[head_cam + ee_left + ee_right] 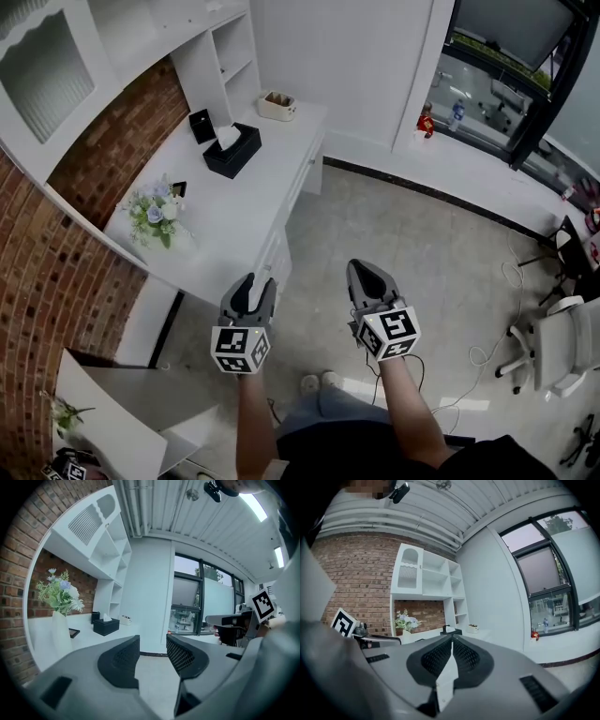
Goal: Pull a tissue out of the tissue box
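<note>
The black tissue box [232, 150] stands at the far end of the white desk [239, 220], with a white tissue [228, 137] sticking up from its slot. The left gripper view shows the box [106, 626] small and far off, and the right gripper view shows the box [451, 631] just above the jaw tips. My left gripper [255, 281] hangs off the desk's near corner, well short of the box. Its jaws [153, 644] are open with nothing between them. My right gripper [361, 272] is over the floor to the right and is shut [452, 639], holding nothing that I can see.
On the desk are a vase of flowers [157, 211], a small dark frame [178, 188], a black holder [201, 125] and a cream basket [277, 105]. White shelves rise behind the desk. A white office chair [562, 347] and cables [487, 352] are on the floor at right.
</note>
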